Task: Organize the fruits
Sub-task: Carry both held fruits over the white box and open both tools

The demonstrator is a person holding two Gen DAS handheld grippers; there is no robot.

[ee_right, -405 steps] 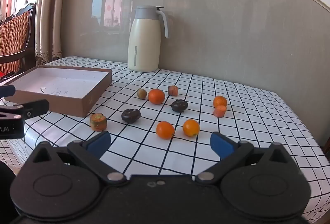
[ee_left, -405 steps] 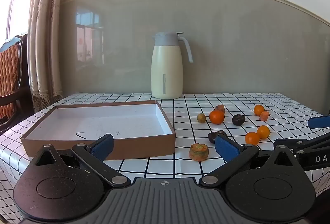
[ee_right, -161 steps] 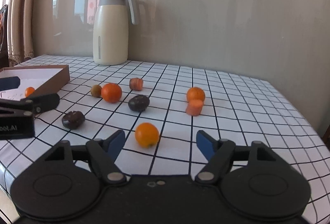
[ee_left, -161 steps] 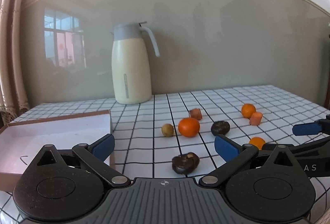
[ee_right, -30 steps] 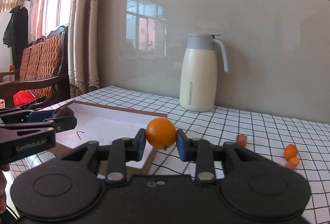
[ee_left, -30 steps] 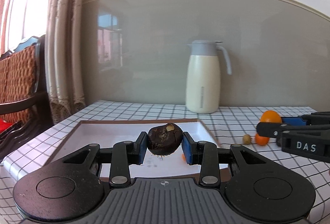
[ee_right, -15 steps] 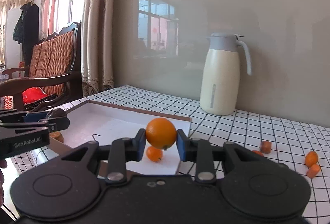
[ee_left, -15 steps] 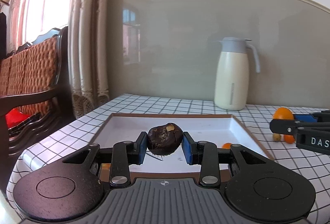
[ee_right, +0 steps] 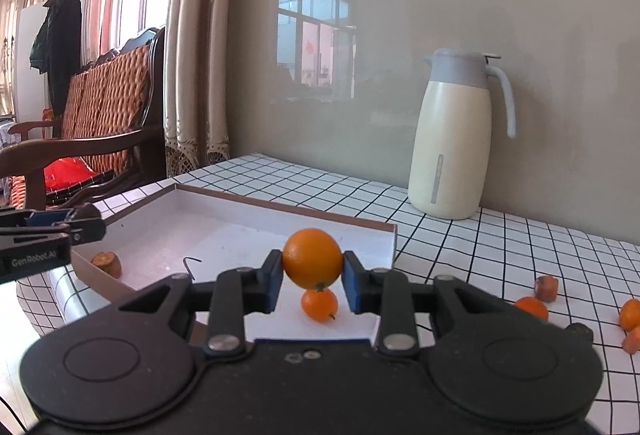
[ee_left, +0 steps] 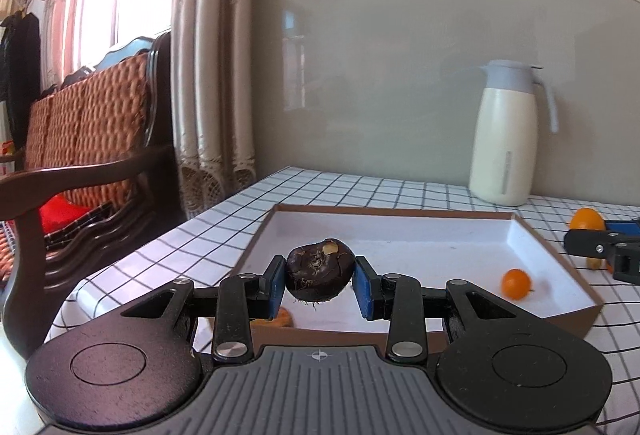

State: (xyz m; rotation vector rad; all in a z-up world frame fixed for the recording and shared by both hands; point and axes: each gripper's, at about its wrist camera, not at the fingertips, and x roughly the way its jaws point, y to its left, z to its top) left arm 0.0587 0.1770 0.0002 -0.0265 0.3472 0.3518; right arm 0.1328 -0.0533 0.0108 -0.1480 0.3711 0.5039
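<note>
The left gripper (ee_left: 320,285) sits low in the middle of the left wrist picture, and its two blue pads squeeze a dark brown fruit (ee_left: 320,271) with a small tan spot on top. The fruit is held up in the air in front of the near edge of a flat cardboard box (ee_left: 460,213) that is brown outside and white inside. A small orange fruit (ee_left: 516,283) lies on the box floor toward the right side, and a bit of an orange-brown piece (ee_left: 276,318) peeks out low behind the left pad. The right gripper (ee_right: 313,277) is low in the middle of the right wrist picture, and its pads pinch a round orange (ee_right: 313,258), held above the small orange fruit in the box. The orange-brown piece lies in the box at the left of that picture. The box rests on a table with a white cloth (ee_right: 500,247) marked in black squares. A cream jug with a grey lid (ee_right: 456,139) stands at the right, by the wall. More little orange fruits (ee_right: 531,307) lie on the cloth at the far right. A wooden chair with a woven back (ee_left: 88,123) and long curtains (ee_left: 212,55) fill the left side.
</note>
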